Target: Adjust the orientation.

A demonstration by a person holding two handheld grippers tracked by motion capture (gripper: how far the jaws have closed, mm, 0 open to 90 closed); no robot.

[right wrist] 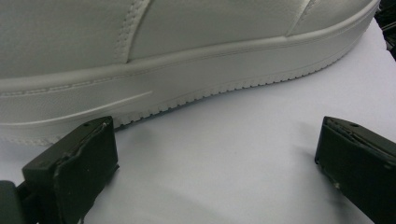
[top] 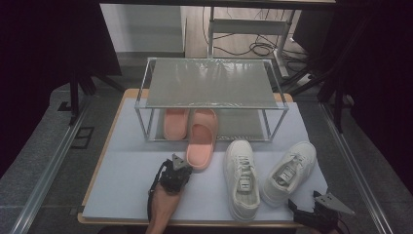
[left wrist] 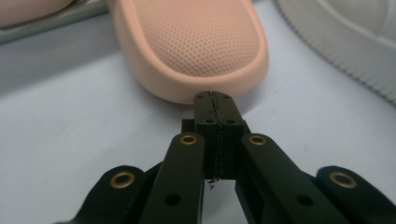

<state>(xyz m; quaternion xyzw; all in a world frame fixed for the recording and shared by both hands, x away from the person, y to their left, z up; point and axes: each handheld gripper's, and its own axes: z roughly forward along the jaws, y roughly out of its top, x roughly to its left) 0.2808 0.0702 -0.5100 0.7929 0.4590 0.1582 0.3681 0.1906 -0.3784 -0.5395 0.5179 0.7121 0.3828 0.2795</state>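
the left gripper (left wrist: pixel 214 100), fingers together at the pink rubber slipper's (left wrist: pixel 196 42) heel, could shove it crooked against the wire shoe rack (top: pixel 146 100); the right gripper's (right wrist: pixel 219 154) fingers are apart.

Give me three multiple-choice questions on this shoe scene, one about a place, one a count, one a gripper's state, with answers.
1. Where is the heel of the pink slipper nearest the left gripper?
A. on top of the rack
B. sticking out from the rack's lower shelf onto the mat
C. beside the right gripper

2. How many white sneakers are on the mat?
A. one
B. two
C. three

3. How do the left gripper's jaws stand?
A. shut, empty
B. wide open
C. clamped on a lace

Answers: 1 B, the heel overhangs the shelf edge. 2 B, one sneaker lies beside another. 3 A, the left gripper view shows them pressed together at the heel.
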